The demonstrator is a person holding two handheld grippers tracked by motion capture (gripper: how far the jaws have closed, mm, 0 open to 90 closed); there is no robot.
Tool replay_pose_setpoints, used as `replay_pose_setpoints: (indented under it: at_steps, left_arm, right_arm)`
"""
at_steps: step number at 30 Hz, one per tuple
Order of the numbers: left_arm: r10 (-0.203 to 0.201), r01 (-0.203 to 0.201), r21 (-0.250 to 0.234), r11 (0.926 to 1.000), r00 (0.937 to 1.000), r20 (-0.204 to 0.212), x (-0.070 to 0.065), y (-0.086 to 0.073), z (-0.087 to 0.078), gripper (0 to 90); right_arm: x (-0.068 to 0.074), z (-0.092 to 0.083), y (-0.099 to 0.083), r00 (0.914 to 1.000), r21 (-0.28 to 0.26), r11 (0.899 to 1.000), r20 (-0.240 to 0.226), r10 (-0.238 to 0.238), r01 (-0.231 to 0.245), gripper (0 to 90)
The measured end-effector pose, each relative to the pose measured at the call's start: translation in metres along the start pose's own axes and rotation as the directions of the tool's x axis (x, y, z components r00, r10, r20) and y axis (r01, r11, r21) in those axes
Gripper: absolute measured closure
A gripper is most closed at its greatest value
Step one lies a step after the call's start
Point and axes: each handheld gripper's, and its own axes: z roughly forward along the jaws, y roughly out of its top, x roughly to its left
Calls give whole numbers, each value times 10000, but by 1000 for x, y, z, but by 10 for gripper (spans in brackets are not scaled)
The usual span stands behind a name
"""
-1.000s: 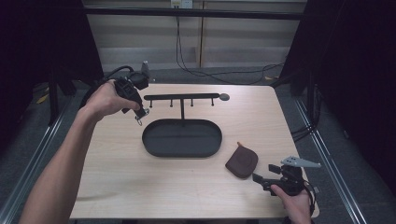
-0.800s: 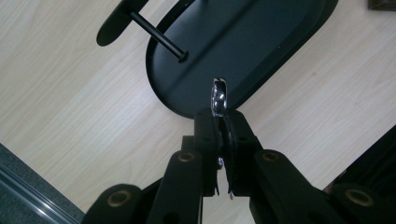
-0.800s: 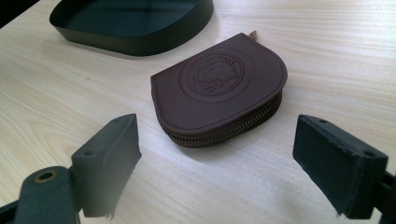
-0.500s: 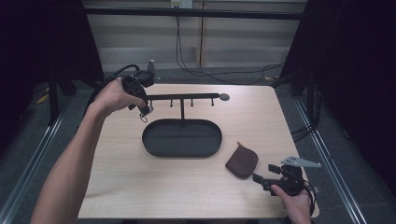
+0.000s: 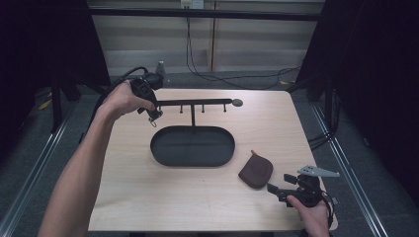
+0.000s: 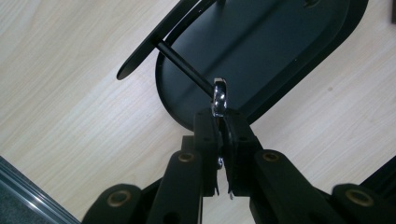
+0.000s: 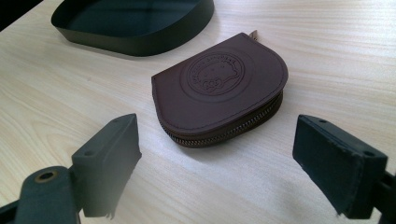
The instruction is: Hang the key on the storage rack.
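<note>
A black stand has an oval tray [image 5: 159, 152] and a crossbar [image 5: 202, 102] with short pegs. My left gripper [image 5: 153, 116] hovers at the bar's left end, shut on a small metal key ring [image 5: 153, 122]. In the left gripper view the ring [image 6: 219, 94] sticks out of the shut jaws and meets the tip of a thin peg [image 6: 184, 69] above the tray [image 6: 289, 51]. A brown zipped coin pouch [image 5: 255, 171] lies at the front right. My right gripper [image 5: 277, 190] rests just right of it, open. The pouch [image 7: 219, 88] lies just beyond the wide-apart fingertips [image 7: 116, 140].
The light wooden table [image 5: 123, 197] ends close to my right hand. Dark frame posts and cables [image 5: 197, 49] stand behind the table's far edge. The tray's rim [image 7: 130, 45] lies beyond the pouch.
My left hand has carried the ring farther back and slightly right, up to the left end of the crossbar. The right gripper has stayed still.
</note>
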Motion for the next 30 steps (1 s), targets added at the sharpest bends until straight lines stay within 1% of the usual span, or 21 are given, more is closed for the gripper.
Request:
replay_pose_setpoints:
  at_steps: [2, 3, 4, 5, 6, 11, 19, 23, 24, 26, 27, 30]
  left_arm:
    - [16, -16, 0, 10000, 10000, 13, 1, 1, 0, 853]
    - [-43, 43, 2, 10000, 10000, -5, 1, 1, 0, 853]
    - [17, -17, 34, 10000, 10000, -68, 1, 2, 0, 853]
    - [-44, 44, 2, 10000, 9999, -126, 0, 3, 0, 853]
    - [-4, 4, 21, 10000, 9999, -117, 1, 3, 0, 853]
    - [-129, 131, 115, 9998, 9998, -126, 3, 5, 2, 849]
    - [-104, 104, 23, 9999, 9998, -169, 5, 3, 5, 846]
    - [-225, 226, 18, 9997, 9994, -260, 6, 2, 8, 833]
    - [-159, 161, 43, 9999, 9994, -301, 7, 2, 8, 836]
    - [-313, 313, 1, 9995, 9989, -356, 7, 2, 8, 841]
    - [-262, 263, 37, 9996, 9990, -353, 8, 3, 8, 842]
    - [-284, 284, -1, 9996, 9988, -389, 8, 2, 9, 845]
  right_arm:
    - [0, 0, 0, 10000, 2, 10000, -4, -5, 5, 147]
    - [0, 0, 0, 10000, 13, 10000, -9, -1, 1, 146]
    - [0, 0, 0, 10000, 10, 10000, -13, -3, 3, 147]
    - [0, 0, 0, 10000, 6, 10000, -1, -13, 13, 147]
    - [0, 0, 0, 10000, 7, 10000, 0, -7, 7, 147]
    - [0, 0, 0, 10000, 33, 10000, 1, -9, 9, 147]
    - [0, 0, 0, 10000, 56, 10000, -30, -19, 19, 148]
    - [0, 1, 0, 10000, 58, 10000, -30, -42, 42, 148]
    - [0, 1, 0, 10000, 64, 10000, -29, -47, 47, 148]
    - [1, 0, 0, 10000, 58, 10000, -22, -47, 48, 149]
    - [0, 0, 0, 10000, 65, 10000, -39, -53, 54, 149]
    - [1, 0, 0, 10000, 58, 10000, -38, -61, 62, 149]
